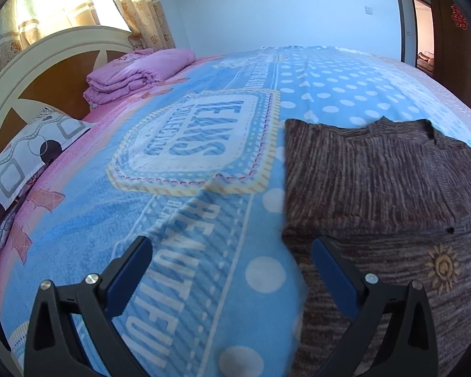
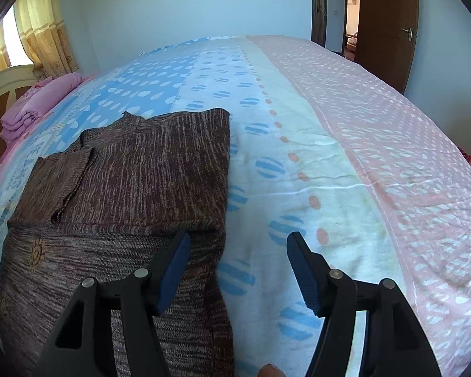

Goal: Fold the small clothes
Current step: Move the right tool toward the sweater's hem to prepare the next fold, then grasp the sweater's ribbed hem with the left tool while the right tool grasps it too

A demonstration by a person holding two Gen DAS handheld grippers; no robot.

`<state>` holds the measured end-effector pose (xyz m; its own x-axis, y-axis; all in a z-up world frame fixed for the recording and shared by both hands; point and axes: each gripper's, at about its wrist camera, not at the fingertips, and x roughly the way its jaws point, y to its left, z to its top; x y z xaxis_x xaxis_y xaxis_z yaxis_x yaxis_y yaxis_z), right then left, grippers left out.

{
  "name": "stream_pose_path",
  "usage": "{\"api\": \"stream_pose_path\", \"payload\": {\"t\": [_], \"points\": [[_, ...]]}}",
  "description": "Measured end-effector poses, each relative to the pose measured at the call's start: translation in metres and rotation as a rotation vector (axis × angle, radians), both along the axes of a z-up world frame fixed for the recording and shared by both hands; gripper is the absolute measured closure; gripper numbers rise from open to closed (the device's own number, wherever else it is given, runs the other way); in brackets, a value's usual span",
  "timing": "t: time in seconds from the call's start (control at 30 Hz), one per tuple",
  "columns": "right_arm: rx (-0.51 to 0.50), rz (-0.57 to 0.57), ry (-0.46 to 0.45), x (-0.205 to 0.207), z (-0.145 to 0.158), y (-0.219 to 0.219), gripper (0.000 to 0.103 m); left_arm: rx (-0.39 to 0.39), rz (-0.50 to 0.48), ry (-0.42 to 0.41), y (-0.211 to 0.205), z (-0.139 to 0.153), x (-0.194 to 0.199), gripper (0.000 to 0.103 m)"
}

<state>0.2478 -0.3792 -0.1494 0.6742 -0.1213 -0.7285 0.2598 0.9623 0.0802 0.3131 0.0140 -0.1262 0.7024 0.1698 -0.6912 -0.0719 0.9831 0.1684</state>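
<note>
Sweater (image 1: 376, 188) (brown, partly folded) lies flat on the bedspread (image 1: 172, 220); left gripper (image 1: 232, 251) and right gripper (image 2: 238, 248) both gape, holding nothing.

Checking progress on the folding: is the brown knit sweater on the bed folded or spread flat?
Partly folded. The brown knit sweater has its sleeves turned in over the body and straight side edges; no bottom-up fold shows.

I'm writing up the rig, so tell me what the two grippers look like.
The left gripper and right gripper look alike: two black plastic fingers with triangular cut-outs, each tipped with a flat dark blue pad, and two silver round bolts per finger. No cables, markings or sleeves show.
</note>
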Motion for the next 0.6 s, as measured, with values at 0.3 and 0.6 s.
{"api": "stream_pose_path", "payload": {"t": [0.3, 0.6], "points": [[0.006, 0.065, 0.024, -0.040, 0.001, 0.024, 0.038, -0.052, -0.049, 0.007, 0.004, 0.006, -0.041, 0.000], [-0.008, 0.136, 0.075, -0.100, -0.009, 0.046, 0.037, -0.023, -0.130, 0.036, 0.004, 0.001, -0.100, 0.000]]}}
